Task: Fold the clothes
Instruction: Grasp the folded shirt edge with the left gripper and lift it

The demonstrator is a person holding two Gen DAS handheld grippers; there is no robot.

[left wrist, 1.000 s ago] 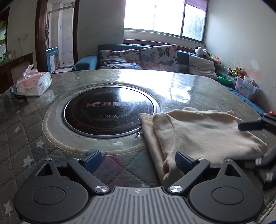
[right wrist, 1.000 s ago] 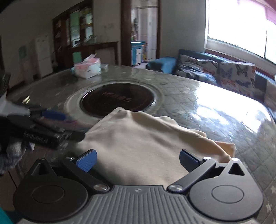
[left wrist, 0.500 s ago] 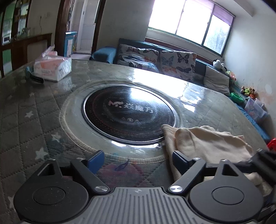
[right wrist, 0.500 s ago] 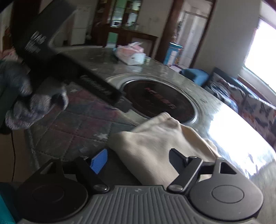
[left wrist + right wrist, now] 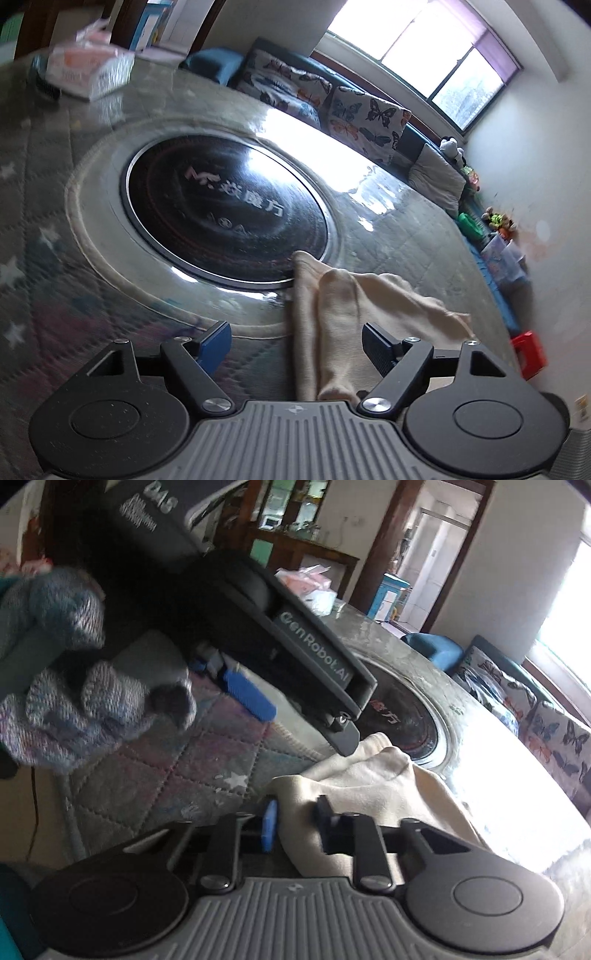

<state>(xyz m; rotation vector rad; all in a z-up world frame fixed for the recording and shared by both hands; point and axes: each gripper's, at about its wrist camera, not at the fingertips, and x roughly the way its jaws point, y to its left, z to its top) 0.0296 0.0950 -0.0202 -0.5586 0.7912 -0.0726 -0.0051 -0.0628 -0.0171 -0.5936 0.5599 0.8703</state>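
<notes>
Cream garment [image 5: 373,794]: bunched on tabletop [image 5: 388,236], between both tools' fingers. Right hand-held gripper [image 5: 295,823]: jaws closing, pinching its edge. Left hand-held gripper [image 5: 295,345]: wide apart, gripping nothing.

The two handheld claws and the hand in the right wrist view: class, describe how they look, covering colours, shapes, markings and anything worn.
Each claw has a ribbed grey body, two round black discs and black linkage arms with silver pivot screws. On both the left claw and the right claw, one finger pad is blue and the other black. Seen from the right wrist, the left claw's dark grey housing carries the white lettering GenRobot.AI. The hand wears a knitted blue-grey glove.
</notes>
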